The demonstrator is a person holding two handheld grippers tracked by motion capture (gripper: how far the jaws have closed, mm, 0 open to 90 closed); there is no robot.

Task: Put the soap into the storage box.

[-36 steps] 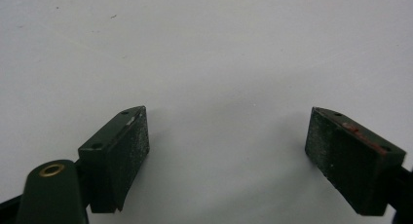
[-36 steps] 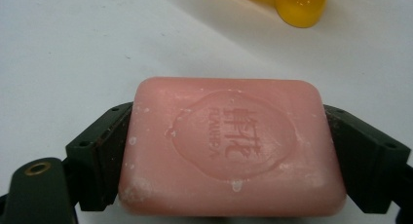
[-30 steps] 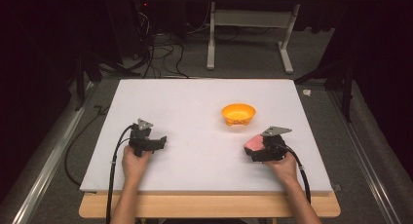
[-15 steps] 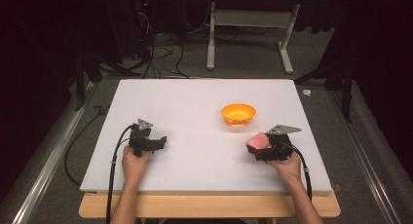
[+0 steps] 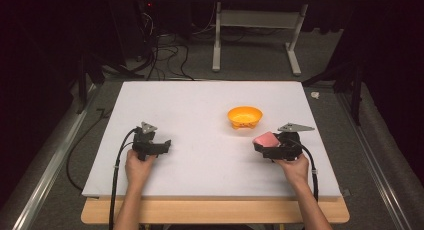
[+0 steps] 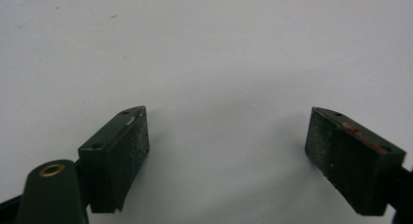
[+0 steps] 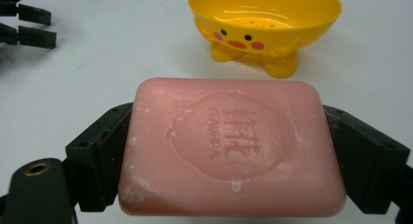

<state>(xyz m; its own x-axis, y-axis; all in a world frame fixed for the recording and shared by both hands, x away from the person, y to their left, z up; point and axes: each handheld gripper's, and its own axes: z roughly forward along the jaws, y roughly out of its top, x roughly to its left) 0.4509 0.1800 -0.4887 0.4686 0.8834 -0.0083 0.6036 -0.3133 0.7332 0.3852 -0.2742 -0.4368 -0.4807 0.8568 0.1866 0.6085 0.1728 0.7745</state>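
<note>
Lifted slightly rightward since before, the right gripper (image 5: 263,146) pinches a pink rectangular soap bar (image 7: 229,146) near the yellow duck-faced plastic dish (image 5: 245,116), seemingly its destination, while the left gripper (image 6: 226,151) rests spread.

Waxy matt pink soap (image 7: 229,146), glossy yellow plastic bowl (image 7: 265,14), smooth matt white table (image 5: 200,105) with a wooden edge
</note>
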